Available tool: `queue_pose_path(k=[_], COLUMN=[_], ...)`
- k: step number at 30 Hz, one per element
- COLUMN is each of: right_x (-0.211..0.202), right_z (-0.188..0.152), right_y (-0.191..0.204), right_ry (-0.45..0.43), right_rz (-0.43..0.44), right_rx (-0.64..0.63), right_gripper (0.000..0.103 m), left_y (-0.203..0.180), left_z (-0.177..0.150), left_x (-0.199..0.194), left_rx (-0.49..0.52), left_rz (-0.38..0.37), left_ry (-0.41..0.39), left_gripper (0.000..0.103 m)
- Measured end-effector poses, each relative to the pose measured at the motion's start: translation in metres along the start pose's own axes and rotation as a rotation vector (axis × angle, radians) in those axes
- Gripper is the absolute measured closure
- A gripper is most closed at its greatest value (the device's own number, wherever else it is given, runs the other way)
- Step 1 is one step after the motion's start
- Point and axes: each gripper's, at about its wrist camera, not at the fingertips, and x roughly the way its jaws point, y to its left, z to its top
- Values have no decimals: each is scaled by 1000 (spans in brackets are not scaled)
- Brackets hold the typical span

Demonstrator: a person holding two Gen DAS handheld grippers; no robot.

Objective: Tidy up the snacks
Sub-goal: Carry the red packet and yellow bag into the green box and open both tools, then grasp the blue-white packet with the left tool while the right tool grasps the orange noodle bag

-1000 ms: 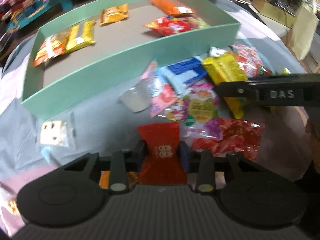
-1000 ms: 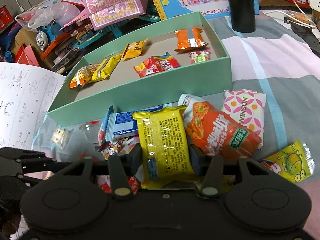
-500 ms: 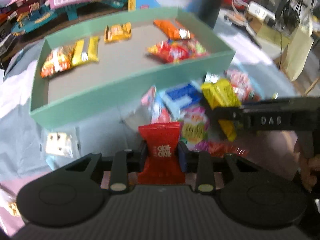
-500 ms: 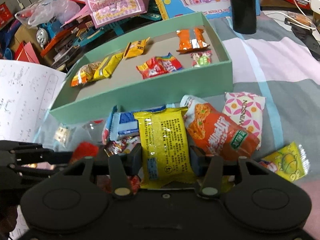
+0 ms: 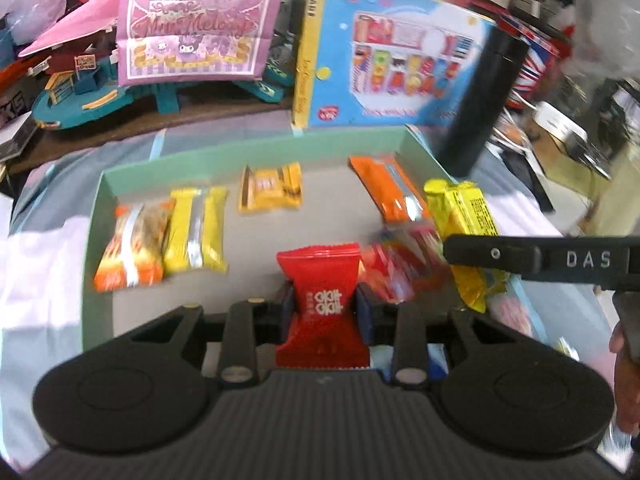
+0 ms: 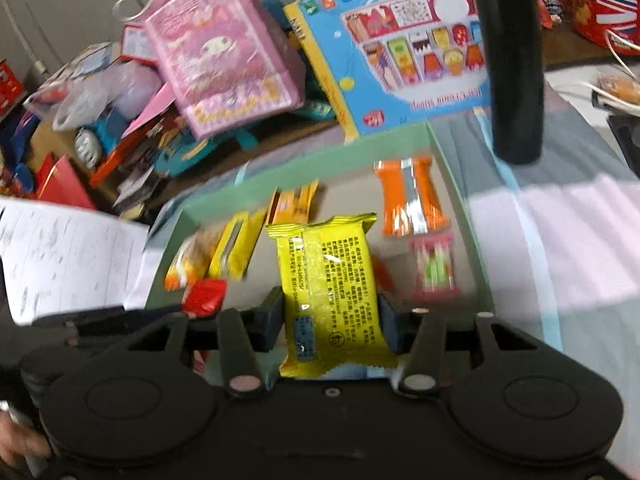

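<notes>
Holding two snacks over the green box [image 5: 96, 216], we are carrying a red packet [image 5: 320, 280] in the left gripper [image 5: 324, 308], jaws clamped on it, and a yellow packet [image 6: 332, 280] in the right gripper [image 6: 330, 316], jaws clamped likewise. Both are hanging above the box floor. Released carelessly, they could be landing on the snacks already lying inside the box.

We seem to be in a cluttered home room, perhaps a child's. A pink My Melody birthday gift bag [image 5: 200, 20], a boxed ice-cream toy set [image 5: 400, 56] and a teal plastic playset [image 5: 80, 96] crowd behind a surface covered in striped fabric [image 6: 580, 216].
</notes>
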Motion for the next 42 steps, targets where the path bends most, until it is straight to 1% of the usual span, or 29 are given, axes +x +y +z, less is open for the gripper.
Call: queue_pose_path(k=[5,8,9,10,11,12,13,14,15,18,19,20,25,32,36,42], right_x=[51,80,89,97,104,108,112,115,115,113,110,108,91,56,28,-10], right_z=[48,70,76,81,87,90,92,94,95,95,93,91,80,62,47,10], right_y=[3,1,0,-1,-2,-3,-5,-7,-8,-11,-12,-13,-16,-11,-14,-35], right_ry=[18,28,27,26,24,18,14,9,-1,-16,-16,-19,-21,-25,-37,-25], right_rz=[-16,-24,-27,-27,-21,-24,-28,-35,-47,-41,-43,-45,-43,-38,-36,-57], right_rx=[22,34,38,41,46,52,58,61,62,55,55,56,69,52,48,67], right_gripper=[55,55,54,52,50,45,30,18,15,8,3,2,0,0,0,0], left_y=[9,15,16,18,20,21,22,24,24,25,24,23,10,-7,-19,-36], left_z=[34,45,48,52,55,57,59,60,59,56,55,53,45,32,13,-30], left_x=[47,66,71,77,82,86,89,90,91,93,92,91,80,49,26,6], left_rx=[-51,-79,-87,-95,-104,-112,-123,-132,-134,-131,-130,-124,-93,-73,-42,19], left_rz=[1,-5,-3,2,13,29,53,76,88,71,72,74,74,71,54,32], left_ry=[10,14,14,12,3,-1,-7,-20,-29,-6,-1,3,13,17,11,50], left_gripper=[71,71,70,66,59,30,8,4,4,1,1,1,0,0,0,0])
